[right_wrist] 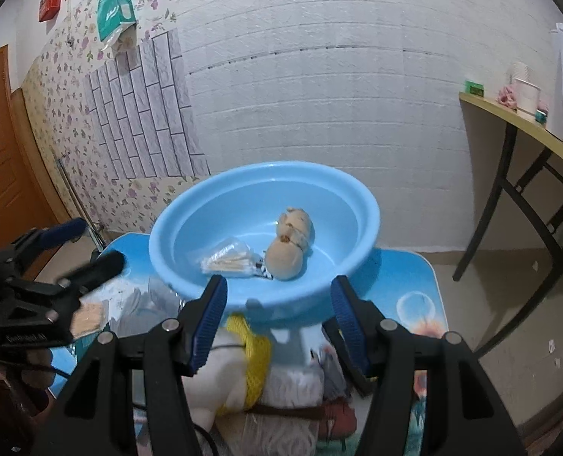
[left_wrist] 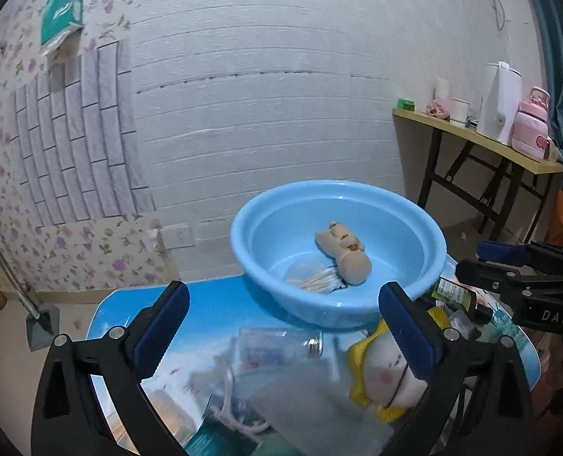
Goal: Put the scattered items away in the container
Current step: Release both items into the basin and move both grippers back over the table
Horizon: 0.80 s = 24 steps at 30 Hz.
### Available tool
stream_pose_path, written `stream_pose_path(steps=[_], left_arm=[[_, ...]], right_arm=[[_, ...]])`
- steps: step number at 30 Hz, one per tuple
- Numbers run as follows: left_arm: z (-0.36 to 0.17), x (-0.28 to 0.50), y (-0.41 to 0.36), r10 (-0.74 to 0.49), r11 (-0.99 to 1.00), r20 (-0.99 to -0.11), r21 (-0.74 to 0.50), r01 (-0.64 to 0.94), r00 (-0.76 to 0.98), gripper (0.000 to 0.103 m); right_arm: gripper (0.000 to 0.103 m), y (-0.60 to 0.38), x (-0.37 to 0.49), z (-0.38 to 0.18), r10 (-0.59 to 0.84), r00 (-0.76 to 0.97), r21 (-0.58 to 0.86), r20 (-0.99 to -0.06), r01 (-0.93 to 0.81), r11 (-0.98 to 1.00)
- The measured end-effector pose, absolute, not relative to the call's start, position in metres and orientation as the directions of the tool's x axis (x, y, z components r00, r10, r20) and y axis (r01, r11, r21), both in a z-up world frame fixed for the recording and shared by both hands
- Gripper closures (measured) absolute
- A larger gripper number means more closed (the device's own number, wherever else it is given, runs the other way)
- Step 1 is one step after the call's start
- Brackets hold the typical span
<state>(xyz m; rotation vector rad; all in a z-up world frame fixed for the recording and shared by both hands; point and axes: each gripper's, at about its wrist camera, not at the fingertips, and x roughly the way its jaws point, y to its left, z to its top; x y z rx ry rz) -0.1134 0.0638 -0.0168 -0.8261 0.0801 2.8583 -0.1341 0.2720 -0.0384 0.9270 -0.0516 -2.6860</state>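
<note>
A light blue basin [left_wrist: 243, 250] [right_wrist: 167, 250] stands on the far part of a small blue printed table [left_wrist: 213, 304]. Inside it lie a beige plush doll [left_wrist: 344, 252] [right_wrist: 289, 250] and a clear bag of cotton swabs [left_wrist: 313, 281] [right_wrist: 228, 258]. My left gripper [left_wrist: 285, 326] [right_wrist: 87, 245] is wide open just short of the basin, above a clear glass jar [left_wrist: 277, 344] lying on its side. My right gripper [right_wrist: 279, 323] [left_wrist: 475, 262] stands open, nothing pressed between its pads. A white and yellow plush toy [right_wrist: 243, 364] [left_wrist: 384, 376] lies beneath it. A dark green bottle [left_wrist: 456, 294] sits near its tips.
A grey cloth pouch with a white cord [left_wrist: 281, 399] lies at the table's near edge. A tan pack [right_wrist: 87, 317] sits under the left gripper. A yellow side table [left_wrist: 471, 133] at the right carries a white kettle [left_wrist: 500, 102] and a pink bottle [left_wrist: 530, 125]. A brick-pattern wall stands close behind.
</note>
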Motion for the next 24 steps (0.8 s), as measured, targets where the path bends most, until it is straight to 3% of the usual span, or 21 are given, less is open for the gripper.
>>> stream_pose_path(steps=[8, 18, 24], left_arm=[[-0.008, -0.071, 0.049, 0.073, -0.987, -0.507, 0.088, -0.136, -0.859, 0.003], [0.010, -0.035, 0.013, 0.100, -0.993, -0.466, 0.013, -0.120, -0.879, 0.003], [0.000, -0.039, 0.002, 0.064, -0.997, -0.522, 0.000, -0.076, -0.850, 0.003]], right_arm=[[0.046, 0.272, -0.107, -0.034, -0.279, -0.747, 0.127, -0.603, 0.256, -0.958], [0.046, 0.268, -0.084, -0.026, -0.281, -0.740, 0.120, -0.611, 0.265, -0.957], [0.046, 0.263, -0.079, -0.029, -0.293, -0.729, 0.119, -0.619, 0.281, -0.952]])
